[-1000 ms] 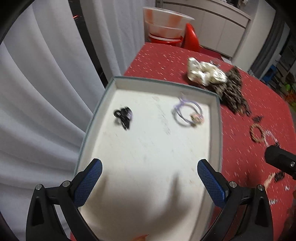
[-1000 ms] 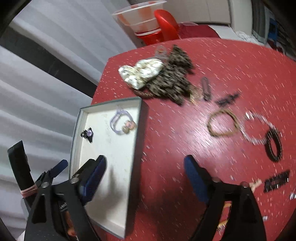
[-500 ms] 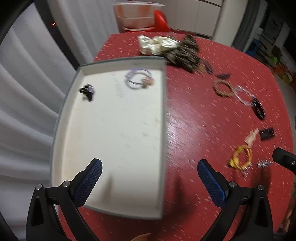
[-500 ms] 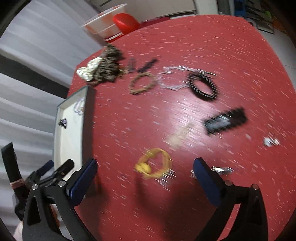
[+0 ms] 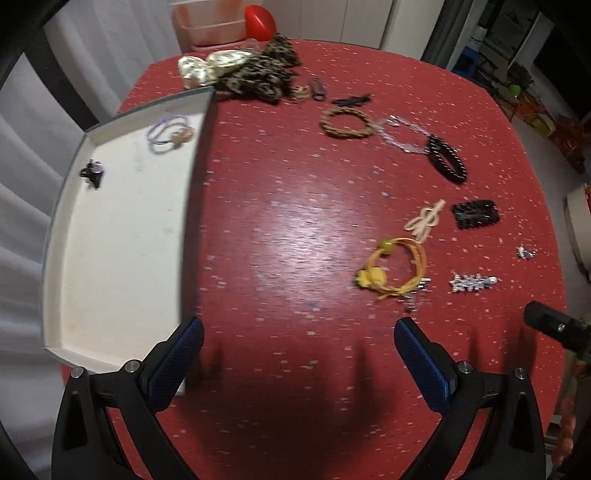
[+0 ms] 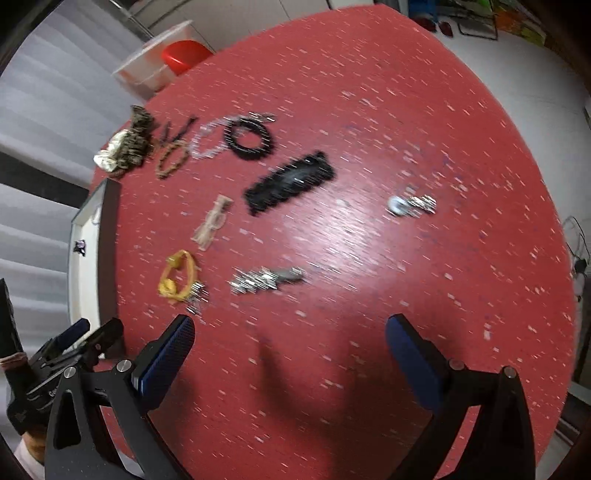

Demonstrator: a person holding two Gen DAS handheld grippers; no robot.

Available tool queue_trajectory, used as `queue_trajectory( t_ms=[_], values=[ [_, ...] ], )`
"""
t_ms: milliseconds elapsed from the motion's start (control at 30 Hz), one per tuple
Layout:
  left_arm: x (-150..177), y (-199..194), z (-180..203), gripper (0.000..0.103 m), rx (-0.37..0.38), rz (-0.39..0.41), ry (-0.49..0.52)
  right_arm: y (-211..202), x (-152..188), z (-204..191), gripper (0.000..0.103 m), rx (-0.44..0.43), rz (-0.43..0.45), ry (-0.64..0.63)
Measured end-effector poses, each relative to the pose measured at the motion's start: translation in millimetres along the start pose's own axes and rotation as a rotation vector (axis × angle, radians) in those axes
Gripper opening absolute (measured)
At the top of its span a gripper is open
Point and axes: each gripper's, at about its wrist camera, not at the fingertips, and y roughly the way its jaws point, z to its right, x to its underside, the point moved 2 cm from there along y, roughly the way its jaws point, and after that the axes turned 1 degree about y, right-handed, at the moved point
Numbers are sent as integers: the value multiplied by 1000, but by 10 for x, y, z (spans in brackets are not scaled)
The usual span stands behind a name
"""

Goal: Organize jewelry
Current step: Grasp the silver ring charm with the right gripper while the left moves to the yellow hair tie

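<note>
A white tray lies at the table's left edge and holds a purple hair tie and a small black clip. Loose jewelry lies on the red table: a yellow hair tie, a beige bow clip, a black hair clip, a silver brooch, a black bracelet and a brown braided bracelet. My left gripper is open and empty above bare table beside the tray. My right gripper is open and empty, short of the silver brooch.
A pile of scrunchies lies at the table's far edge. A plastic tub and a red chair stand beyond it. A small silver earring lies to the right. White curtains hang on the left.
Both grippers have swung right, away from the tray and over the open table with the loose jewelry. Both stay open and empty.
</note>
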Motion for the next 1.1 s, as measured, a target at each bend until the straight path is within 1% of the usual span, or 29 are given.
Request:
queue_trajectory(
  t_ms=[100, 200, 333, 600, 767, 833, 933, 1100],
  values=[
    [-13, 44, 85, 103, 10, -8, -9, -2, 1, 180, 103, 17, -15, 25],
    [-36, 79, 123, 103, 15, -11, -20, -32, -27, 310, 103, 49, -1, 38],
    [-96, 123, 170, 103, 3, -3, -16, -58, -92, 422, 103, 95, 25, 30],
    [-132, 214, 208, 103, -6, -4, -25, 28, -316, 605, 102, 179, 64, -15],
    [-143, 268, 236, 103, -7, -4, -31, 93, -440, 642, 94, 204, 81, -48],
    [-146, 286, 256, 103, -8, -2, -30, 124, -470, 626, 86, 217, 81, -62],
    [-160, 327, 290, 103, -7, 0, -26, 201, -527, 625, 81, 238, 81, -85],
    [-195, 374, 356, 103, -8, 7, -24, 250, -576, 538, 79, 282, 110, -137]
  ],
)
